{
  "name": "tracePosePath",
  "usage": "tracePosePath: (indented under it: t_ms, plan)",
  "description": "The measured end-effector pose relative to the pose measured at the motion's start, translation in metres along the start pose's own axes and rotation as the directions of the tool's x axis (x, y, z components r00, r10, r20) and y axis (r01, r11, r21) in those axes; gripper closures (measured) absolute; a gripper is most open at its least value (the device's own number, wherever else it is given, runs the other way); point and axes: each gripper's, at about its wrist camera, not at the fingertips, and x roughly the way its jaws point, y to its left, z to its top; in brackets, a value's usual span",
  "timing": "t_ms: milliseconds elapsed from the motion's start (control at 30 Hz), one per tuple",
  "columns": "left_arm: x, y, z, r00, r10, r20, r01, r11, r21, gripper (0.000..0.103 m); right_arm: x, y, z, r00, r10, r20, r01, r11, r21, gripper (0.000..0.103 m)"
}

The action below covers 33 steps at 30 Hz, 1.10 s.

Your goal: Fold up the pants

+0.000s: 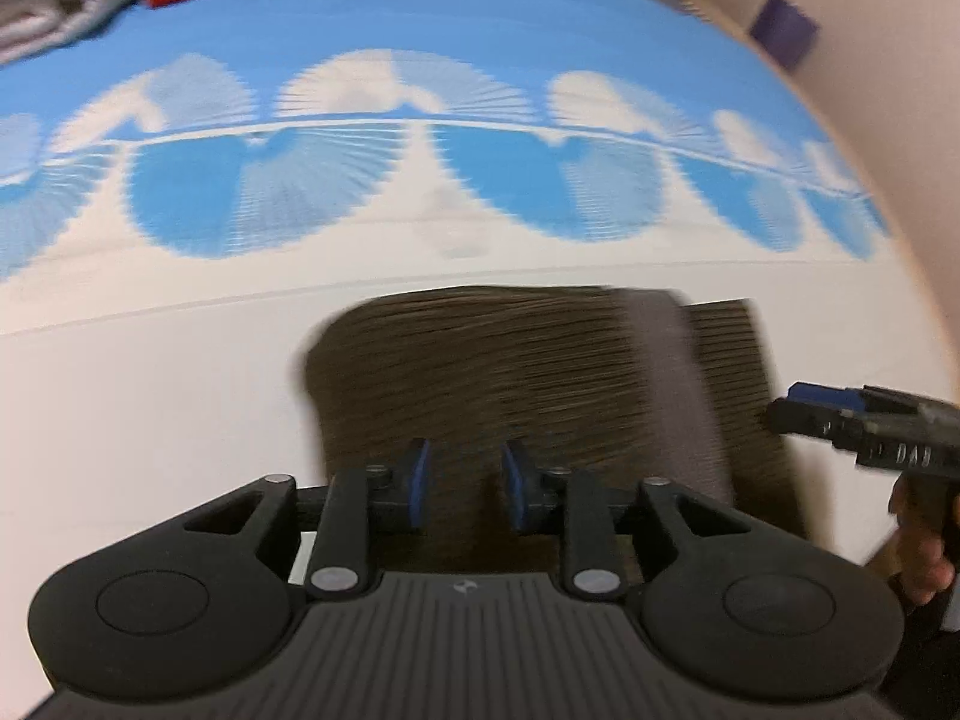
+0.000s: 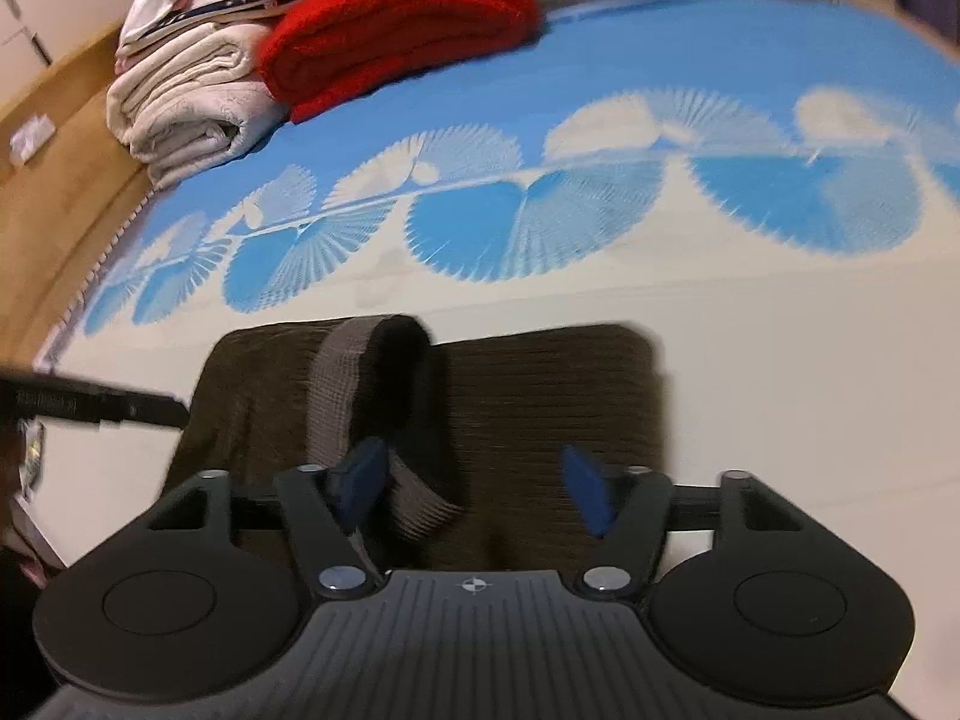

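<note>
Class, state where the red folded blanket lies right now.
In the right wrist view the red folded blanket lies upper left, at the far end of the blue-and-white bedspread, against a stack of cream linens, beyond the brown pants.

Warm, even light; motion blur throughout (fisheye bending at the edges).

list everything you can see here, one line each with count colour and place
pants: one, dark brown ribbed, folded on the white part of the bed cover
waistband: one, grey, looped over the pants' left part
bed cover: one, white with blue fan pattern, under everything
red blanket: one, folded, far end of the bed
pale linens: a stack, cream and white, left of the red blanket
purple patch: one, on the far wall
left gripper: black with blue pads, open above the pants
right gripper: black with blue pads, open above the pants
</note>
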Motion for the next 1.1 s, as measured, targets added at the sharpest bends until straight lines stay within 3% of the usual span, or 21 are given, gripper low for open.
tracePosePath:
  t_ms: [100, 267, 400, 500, 600, 733, 767, 900, 1033, 1100]
  plan:
    - [-0.002, 0.024, -0.002, 0.999, 0.032, -0.004, -0.032, 0.999, -0.011, 0.065, 0.035, 0.006, 0.007, 0.998, 0.023, -0.056, -0.019, 0.998, 0.067, 0.033]
    - [-0.011, 0.046, -0.012, 0.998, 0.065, 0.001, -0.065, 0.998, 0.009, 0.064, 0.075, 0.014, 0.016, 0.995, 0.000, -0.103, 0.012, 0.993, 0.115, 0.027]
    - [-0.024, 0.059, -0.015, 0.998, 0.063, 0.017, -0.063, 0.998, -0.005, 0.064, 0.082, 0.009, 0.020, 0.993, 0.014, -0.115, 0.004, 0.989, 0.148, 0.027]
    - [-0.030, 0.066, -0.016, 0.998, 0.057, 0.028, -0.057, 0.998, -0.016, 0.064, 0.068, 0.003, 0.026, 0.999, 0.016, -0.043, -0.008, 0.985, 0.175, 0.029]
    - [-0.031, 0.067, -0.015, 0.998, 0.049, 0.032, -0.049, 0.999, -0.013, 0.064, 0.050, -0.003, 0.028, 0.997, 0.063, 0.048, -0.072, 0.978, 0.195, 0.029]
    - [-0.030, 0.066, -0.014, 0.999, 0.043, 0.033, -0.043, 0.999, -0.004, 0.064, 0.073, 0.006, 0.020, 0.992, 0.101, -0.079, -0.088, 0.985, 0.151, 0.024]
    - [-0.030, 0.065, -0.014, 0.999, 0.041, 0.033, -0.041, 0.999, -0.005, 0.064, 0.079, 0.011, 0.018, 0.989, 0.104, -0.103, -0.091, 0.988, 0.123, 0.018]
    - [-0.031, 0.063, -0.014, 0.999, 0.036, 0.036, -0.036, 0.999, -0.002, 0.064, 0.098, 0.034, 0.012, 0.978, 0.107, -0.179, -0.106, 0.994, 0.019, 0.012]
    - [-0.029, 0.065, -0.015, 0.998, 0.048, 0.028, -0.048, 0.999, -0.001, 0.064, 0.109, 0.053, 0.006, 0.980, 0.043, -0.192, -0.061, 0.994, -0.091, 0.006]
    - [-0.029, 0.065, -0.015, 0.998, 0.057, 0.025, -0.057, 0.998, -0.001, 0.064, 0.109, 0.058, 0.007, 0.982, 0.028, -0.185, -0.048, 0.993, -0.106, 0.012]
